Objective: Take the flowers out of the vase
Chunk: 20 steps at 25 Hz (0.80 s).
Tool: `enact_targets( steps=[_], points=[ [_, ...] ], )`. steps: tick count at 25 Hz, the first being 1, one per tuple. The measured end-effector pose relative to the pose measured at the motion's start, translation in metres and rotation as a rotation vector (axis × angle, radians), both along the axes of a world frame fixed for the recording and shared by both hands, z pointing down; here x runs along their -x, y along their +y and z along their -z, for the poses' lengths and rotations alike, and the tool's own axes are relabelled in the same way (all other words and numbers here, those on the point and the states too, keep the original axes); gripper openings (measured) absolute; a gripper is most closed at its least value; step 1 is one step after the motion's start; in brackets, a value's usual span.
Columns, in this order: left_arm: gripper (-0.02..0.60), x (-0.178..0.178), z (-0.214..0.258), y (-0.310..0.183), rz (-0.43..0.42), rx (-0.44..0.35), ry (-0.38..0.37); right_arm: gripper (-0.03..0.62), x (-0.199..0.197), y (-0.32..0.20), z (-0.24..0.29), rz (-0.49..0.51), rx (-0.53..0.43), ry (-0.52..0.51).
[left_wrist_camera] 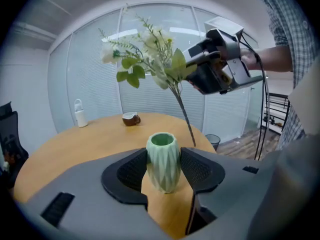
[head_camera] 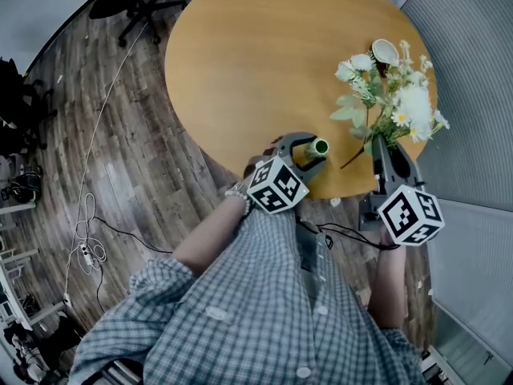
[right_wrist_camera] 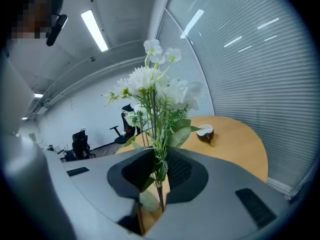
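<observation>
Flowers (head_camera: 393,103) hang clear of the vase (head_camera: 321,145), slanting toward 2 o'clock from it, my right gripper (right_wrist_camera: 159,171) pinching them low, left gripper (left_wrist_camera: 162,176) clamped on the vase.

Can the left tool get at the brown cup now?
Probably not: the left tool is clamped on the vase, and the flowers in the right tool hang over the table between it and the brown cup.

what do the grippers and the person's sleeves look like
Both the left gripper and right gripper are grey with black ribbed pads, each carrying a white cube of black square markers. A black cable trails from the right one. The sleeves are blue-grey checked.
</observation>
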<state>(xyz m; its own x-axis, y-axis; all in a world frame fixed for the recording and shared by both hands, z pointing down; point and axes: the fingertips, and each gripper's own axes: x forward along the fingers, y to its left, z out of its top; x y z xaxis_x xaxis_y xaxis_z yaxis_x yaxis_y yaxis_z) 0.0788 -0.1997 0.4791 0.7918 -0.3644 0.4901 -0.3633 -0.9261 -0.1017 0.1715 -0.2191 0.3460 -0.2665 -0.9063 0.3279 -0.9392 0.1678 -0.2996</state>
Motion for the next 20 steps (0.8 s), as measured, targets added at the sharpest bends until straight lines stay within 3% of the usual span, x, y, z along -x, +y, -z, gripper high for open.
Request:
enact_targets(
  steps=[13,20],
  points=[
    [0.221,-0.002,-0.007,0.004,0.0,-0.002,0.001,0.06,0.009,0.003,-0.126,0.027,0.28,-0.084],
    [0.221,-0.002,-0.009,0.006,0.005,-0.006,0.002,0.049,0.005,0.002,-0.176,0.008,0.391,-0.06]
  ],
)
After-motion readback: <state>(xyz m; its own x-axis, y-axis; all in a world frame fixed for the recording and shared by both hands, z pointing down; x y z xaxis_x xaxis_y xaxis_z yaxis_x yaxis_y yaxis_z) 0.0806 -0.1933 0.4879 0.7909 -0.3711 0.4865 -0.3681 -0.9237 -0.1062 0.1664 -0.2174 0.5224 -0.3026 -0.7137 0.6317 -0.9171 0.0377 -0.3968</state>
